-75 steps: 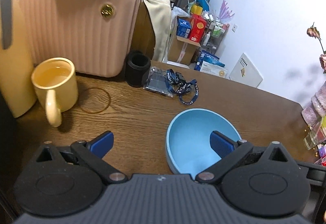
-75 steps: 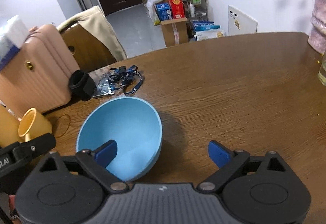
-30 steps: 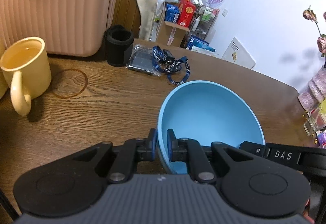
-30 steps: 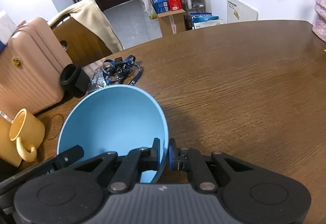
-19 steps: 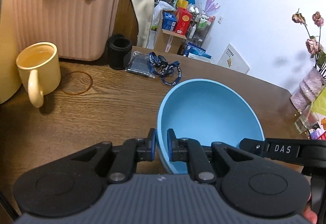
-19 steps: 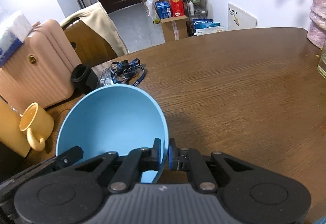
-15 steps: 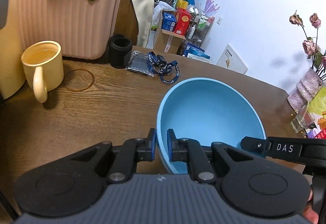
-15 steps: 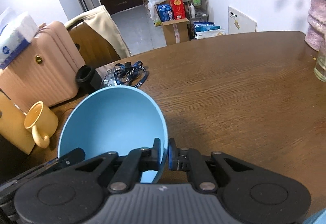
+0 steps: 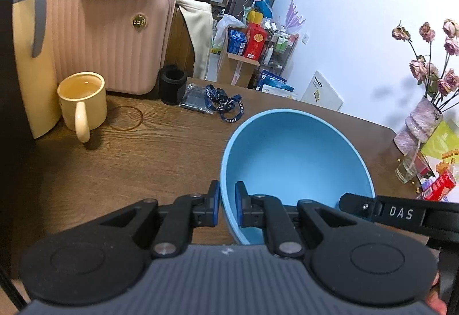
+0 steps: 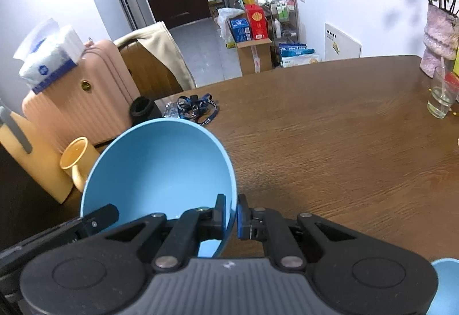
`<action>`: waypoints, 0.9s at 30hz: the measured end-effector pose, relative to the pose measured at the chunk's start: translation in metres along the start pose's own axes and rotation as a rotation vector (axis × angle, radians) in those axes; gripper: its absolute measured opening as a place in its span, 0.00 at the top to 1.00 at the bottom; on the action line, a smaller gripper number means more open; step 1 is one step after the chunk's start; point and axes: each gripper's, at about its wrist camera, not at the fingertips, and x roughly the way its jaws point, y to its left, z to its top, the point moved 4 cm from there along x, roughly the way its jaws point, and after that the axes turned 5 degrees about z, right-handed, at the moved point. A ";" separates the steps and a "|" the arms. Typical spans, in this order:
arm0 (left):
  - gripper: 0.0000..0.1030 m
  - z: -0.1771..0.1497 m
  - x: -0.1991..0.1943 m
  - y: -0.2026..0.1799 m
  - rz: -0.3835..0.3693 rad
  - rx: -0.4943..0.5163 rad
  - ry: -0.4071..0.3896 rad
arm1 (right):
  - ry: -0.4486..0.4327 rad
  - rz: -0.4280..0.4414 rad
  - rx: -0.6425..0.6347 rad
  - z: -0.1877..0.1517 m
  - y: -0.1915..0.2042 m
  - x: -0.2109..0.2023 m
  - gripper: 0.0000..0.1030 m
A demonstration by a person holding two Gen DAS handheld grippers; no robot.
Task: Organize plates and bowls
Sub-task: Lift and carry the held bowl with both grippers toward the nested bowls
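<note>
Though gripped, bowl (image 9: 292,154) faces up.

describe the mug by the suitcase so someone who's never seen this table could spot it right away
Start at the ribbed pink suitcase standing at the far left of the brown wooden table. Just in front of its left end stands a pale yellow ceramic mug, handle toward the camera, filled with a yellowish drink. Unlike the black cylindrical cup at the suitcase's right end, it is light-coloured and has a handle.
</note>
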 end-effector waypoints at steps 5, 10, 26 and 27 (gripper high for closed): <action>0.89 -0.010 -0.025 -0.010 0.020 0.020 -0.021 | -0.015 0.008 -0.006 -0.009 -0.002 -0.027 0.93; 0.89 -0.020 -0.051 -0.019 0.022 0.026 -0.037 | -0.037 0.018 -0.003 -0.022 -0.008 -0.056 0.93; 0.89 -0.058 -0.119 -0.077 0.013 0.084 -0.079 | -0.109 0.016 0.027 -0.057 -0.047 -0.138 0.93; 0.89 -0.061 -0.122 -0.082 0.010 0.090 -0.079 | -0.116 0.013 0.033 -0.059 -0.052 -0.143 0.93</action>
